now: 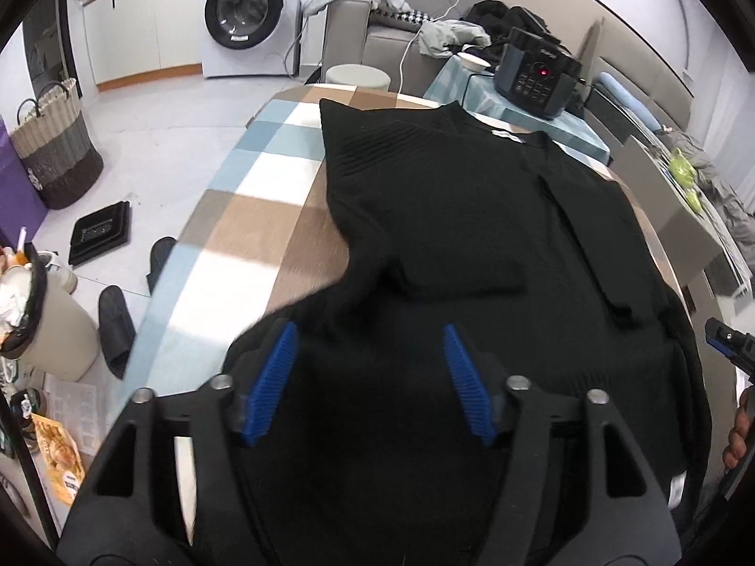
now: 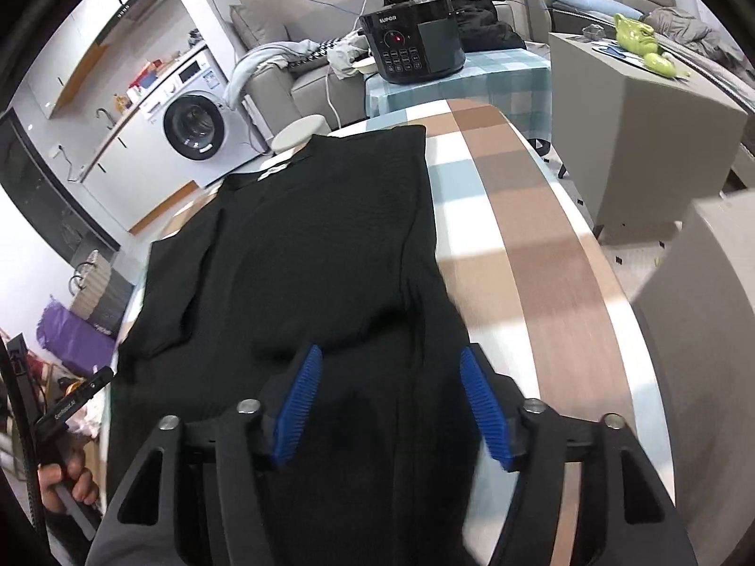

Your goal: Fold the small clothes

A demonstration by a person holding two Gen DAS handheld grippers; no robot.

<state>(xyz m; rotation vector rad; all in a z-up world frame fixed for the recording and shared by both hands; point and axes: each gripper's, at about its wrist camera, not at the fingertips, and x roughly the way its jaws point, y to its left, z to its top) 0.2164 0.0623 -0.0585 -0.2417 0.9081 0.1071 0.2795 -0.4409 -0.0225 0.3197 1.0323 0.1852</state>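
A black knit sweater (image 1: 462, 217) lies flat on the checked table (image 1: 264, 217), collar at the far end, with a sleeve folded across the body. It also shows in the right wrist view (image 2: 321, 254). My left gripper (image 1: 370, 335) is open, its blue pads (image 1: 278, 377) spread over the near hem on the left side. My right gripper (image 2: 391, 358) is open over the near hem on the right side, blue pads (image 2: 481, 405) apart. The right gripper's tip shows at the left view's right edge (image 1: 726, 339). Neither holds cloth.
A black pressure cooker (image 2: 410, 42) stands on a small checked table beyond the far end. A washing machine (image 1: 245, 14), a woven basket (image 1: 52, 141), slippers (image 1: 118, 325) and a bin (image 1: 42, 325) are to the left. A grey cabinet (image 2: 637, 108) stands at the right.
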